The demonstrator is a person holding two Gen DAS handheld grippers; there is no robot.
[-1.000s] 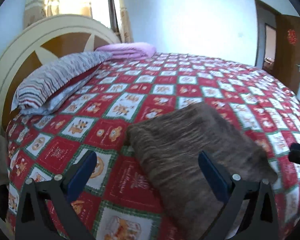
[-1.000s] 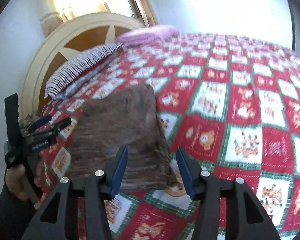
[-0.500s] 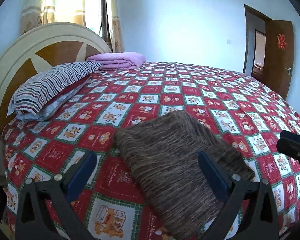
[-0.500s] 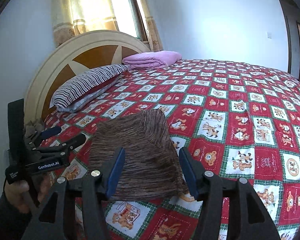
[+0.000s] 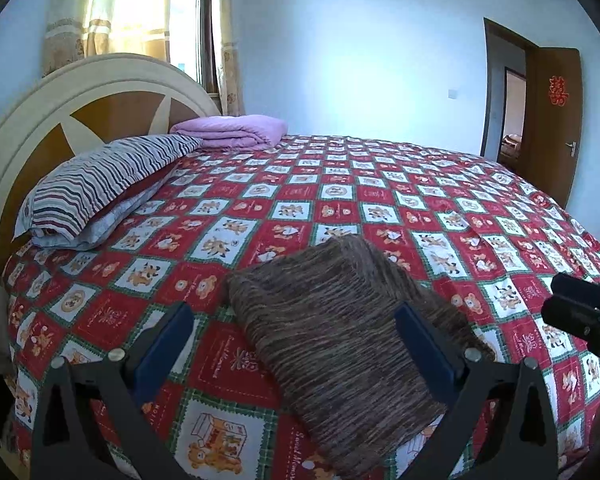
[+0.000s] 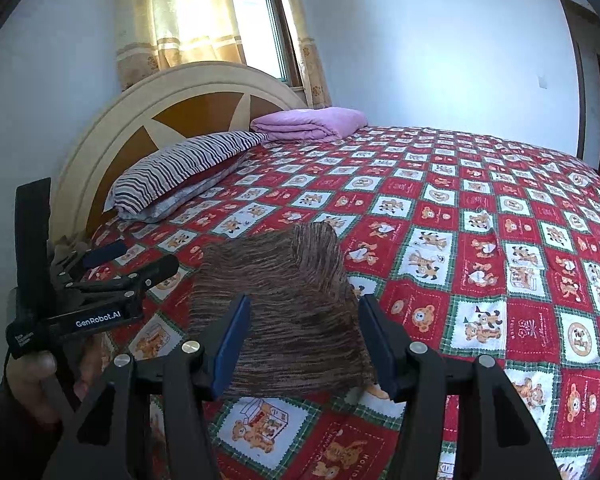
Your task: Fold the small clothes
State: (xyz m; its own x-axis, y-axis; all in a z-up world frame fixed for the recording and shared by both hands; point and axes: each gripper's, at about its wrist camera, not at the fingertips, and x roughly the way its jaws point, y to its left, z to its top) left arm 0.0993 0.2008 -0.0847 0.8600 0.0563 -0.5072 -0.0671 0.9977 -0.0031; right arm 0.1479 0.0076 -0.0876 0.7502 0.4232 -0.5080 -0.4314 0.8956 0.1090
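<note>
With both the left gripper (image 5: 292,340) and right gripper (image 6: 304,340) released and empty above it, the folded brown garment (image 5: 340,344), lying on the bedspread (image 5: 340,200) well short of the striped pillow (image 5: 100,184), could spring open, its raised far corner looking loosely set.

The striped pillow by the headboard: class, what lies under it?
Under the striped pillow a second, pale grey pillow shows along its lower edge, resting on the bear-print bedspread. How far the grey pillow reaches beneath is covered.
</note>
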